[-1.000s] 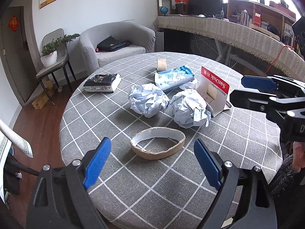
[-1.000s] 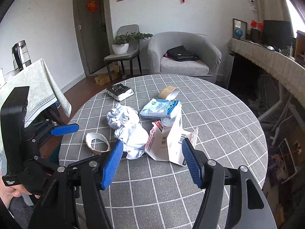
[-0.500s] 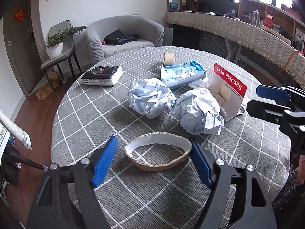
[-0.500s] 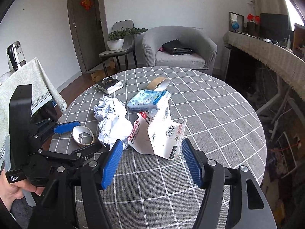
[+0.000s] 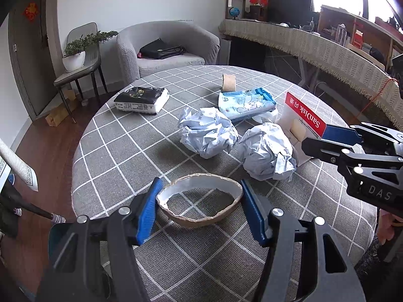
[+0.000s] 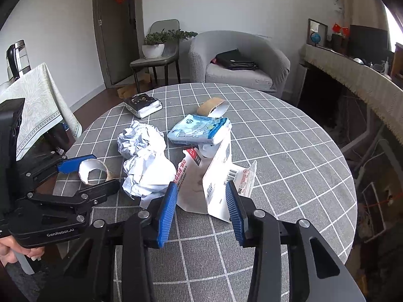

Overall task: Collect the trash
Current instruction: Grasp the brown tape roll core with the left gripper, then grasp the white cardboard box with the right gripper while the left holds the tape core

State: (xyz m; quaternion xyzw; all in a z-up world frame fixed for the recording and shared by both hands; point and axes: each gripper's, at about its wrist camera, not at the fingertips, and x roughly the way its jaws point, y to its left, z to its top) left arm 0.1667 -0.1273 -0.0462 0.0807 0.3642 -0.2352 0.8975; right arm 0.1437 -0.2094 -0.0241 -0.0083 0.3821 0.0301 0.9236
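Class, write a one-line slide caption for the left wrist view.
Left gripper open around a cardboard ring on the checked table, crumpled paper balls beyond.

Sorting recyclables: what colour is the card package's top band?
Red with white lettering, on the white card package; left wrist view.

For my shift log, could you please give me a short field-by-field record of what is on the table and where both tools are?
surface: round table with grey checked cloth
left tool: open, fingers either side of the cardboard tape ring
right tool: open, fingers flanking the SanDisk card packaging
crumpled paper: two balls, far and near
other items: blue tissue pack, black-and-white pack, small cardboard roll
held: nothing gripped yet
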